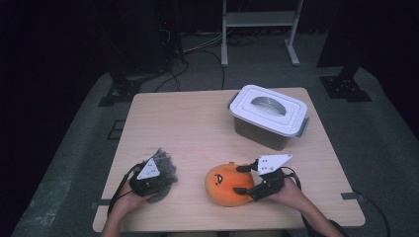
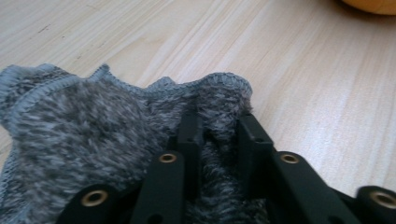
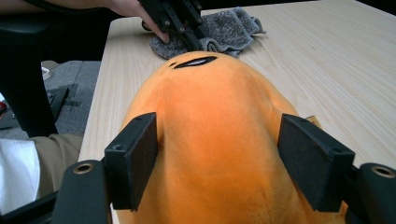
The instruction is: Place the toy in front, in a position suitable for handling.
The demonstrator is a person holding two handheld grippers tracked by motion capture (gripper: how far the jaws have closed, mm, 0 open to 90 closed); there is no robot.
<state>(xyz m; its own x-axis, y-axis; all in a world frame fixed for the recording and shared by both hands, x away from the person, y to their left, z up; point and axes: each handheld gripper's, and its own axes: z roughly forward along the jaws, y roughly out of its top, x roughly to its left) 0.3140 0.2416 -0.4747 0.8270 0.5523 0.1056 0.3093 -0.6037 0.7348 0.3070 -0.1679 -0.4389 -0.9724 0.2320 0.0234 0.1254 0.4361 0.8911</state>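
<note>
A grey fuzzy cloth lies bunched at the table's front left. My left gripper is shut on it, and the left gripper view shows a fold of the cloth pinched between the two black jaws of the left gripper. An orange plush toy with a dark eye mark sits at the front centre. My right gripper grips its right side. In the right gripper view the pads of the right gripper press both flanks of the plush. The cloth lies beyond it.
A grey storage box with a white handled lid stands at the table's back right. The light wooden table is bare in the middle and back left. Dark stands, cables and a metal rack stand on the floor behind.
</note>
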